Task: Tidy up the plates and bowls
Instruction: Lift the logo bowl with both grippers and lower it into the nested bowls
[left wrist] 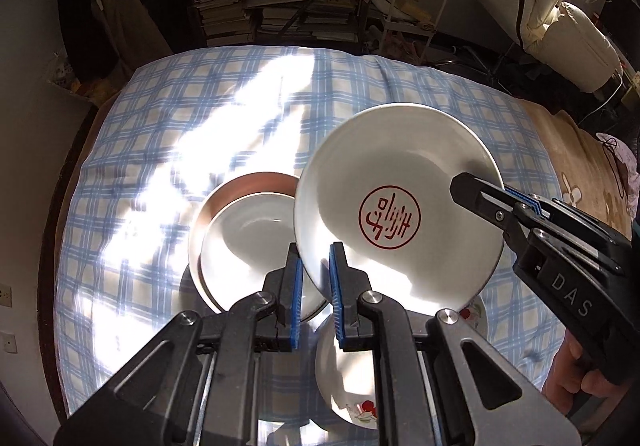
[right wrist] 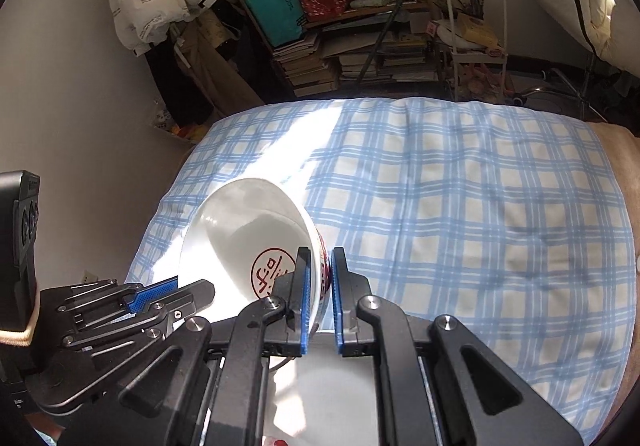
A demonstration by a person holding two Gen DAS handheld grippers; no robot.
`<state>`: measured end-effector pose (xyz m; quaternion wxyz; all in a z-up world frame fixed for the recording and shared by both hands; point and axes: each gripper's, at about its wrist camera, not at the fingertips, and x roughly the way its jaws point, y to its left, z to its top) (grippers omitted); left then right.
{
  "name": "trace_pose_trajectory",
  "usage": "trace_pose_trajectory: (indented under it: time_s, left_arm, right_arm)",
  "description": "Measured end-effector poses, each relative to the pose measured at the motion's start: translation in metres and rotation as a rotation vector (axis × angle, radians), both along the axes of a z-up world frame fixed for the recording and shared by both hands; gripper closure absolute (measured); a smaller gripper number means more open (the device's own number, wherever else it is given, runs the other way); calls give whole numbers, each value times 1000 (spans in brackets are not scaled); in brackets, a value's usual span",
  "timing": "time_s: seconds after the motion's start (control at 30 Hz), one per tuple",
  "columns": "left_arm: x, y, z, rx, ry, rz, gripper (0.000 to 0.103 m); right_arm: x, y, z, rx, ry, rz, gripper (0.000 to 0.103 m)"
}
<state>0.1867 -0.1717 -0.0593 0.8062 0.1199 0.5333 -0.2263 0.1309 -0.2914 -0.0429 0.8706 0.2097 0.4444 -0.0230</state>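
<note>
A white bowl with a red round seal inside is held in the air above the checked cloth, gripped on both sides. My left gripper is shut on its near rim. My right gripper clamps its right rim; in the right wrist view the right gripper is shut on the bowl's wall. A white bowl nested in a brown-rimmed one sits on the cloth at the left. A white plate with red cherry print lies below the held bowl.
A blue-and-white checked cloth covers the bed; a beige blanket lies to the right. Stacked books and shelves and a white cart stand beyond the far edge. A white plate lies under the right gripper.
</note>
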Motion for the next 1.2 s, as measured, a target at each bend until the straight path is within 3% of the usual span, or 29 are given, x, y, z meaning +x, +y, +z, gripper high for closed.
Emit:
trace_pose_trajectory:
  time_s: [0.43,0.93,1.2]
  left_arm:
    - [10,63,-17,-22,27,94,90]
    - [31,76,-68,-16,116,112,90]
    - [43,79,-76,-7,124,120,90]
  right_arm:
    - [21,63,-12,-56,13,128,92]
    - [38,83,-50,-102,90,152,92]
    - [40,90,-55,-120,111,184,90]
